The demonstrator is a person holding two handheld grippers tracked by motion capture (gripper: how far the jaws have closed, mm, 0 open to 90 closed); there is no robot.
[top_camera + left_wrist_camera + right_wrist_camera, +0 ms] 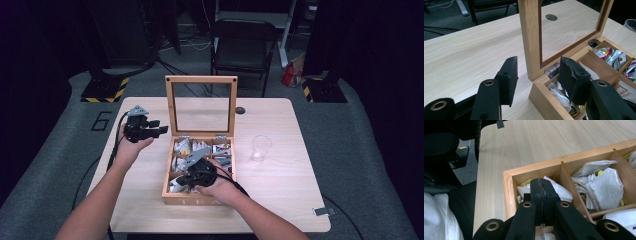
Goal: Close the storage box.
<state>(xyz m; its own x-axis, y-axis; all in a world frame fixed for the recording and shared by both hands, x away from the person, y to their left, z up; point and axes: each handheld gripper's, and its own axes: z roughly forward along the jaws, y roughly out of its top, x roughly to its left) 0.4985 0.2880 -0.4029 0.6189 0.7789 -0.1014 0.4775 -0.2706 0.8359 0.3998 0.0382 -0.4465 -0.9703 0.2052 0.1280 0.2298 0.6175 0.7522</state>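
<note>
Pale wood made up the worktop [150, 107], and on it sat a wooden tea box [175, 196] with its glass-paned lid [201, 105] standing upright at the back. Reading from left to right in the high view, the left gripper [159, 126] hovered just beside the box's far left corner, held in the person's left hand [131, 149]. Its fingers [508, 81] stood partly open with nothing between them; in the left gripper view one finger hung over the bare worktop and the other over the corner compartment by the hinge.

Next came the box itself, split by thin dividers into compartments stuffed with tea bags [604, 187] and crinkled sachets. The right gripper [541, 185] was down inside the near-left corner compartment. Its fingers were pressed flat together, tips among the white paper packets [559, 191] there; whether a packet or its tag was pinched between them could not be told from the pictures.

Further right, a clear plastic cup [261, 147] stood empty on the worktop, well apart from the box.

Judging from this, the work seemed early: the lid was already up and a pick was being attempted, but no tea bag had left the box, and carrying one to the cup appeared to be still ahead.
</note>
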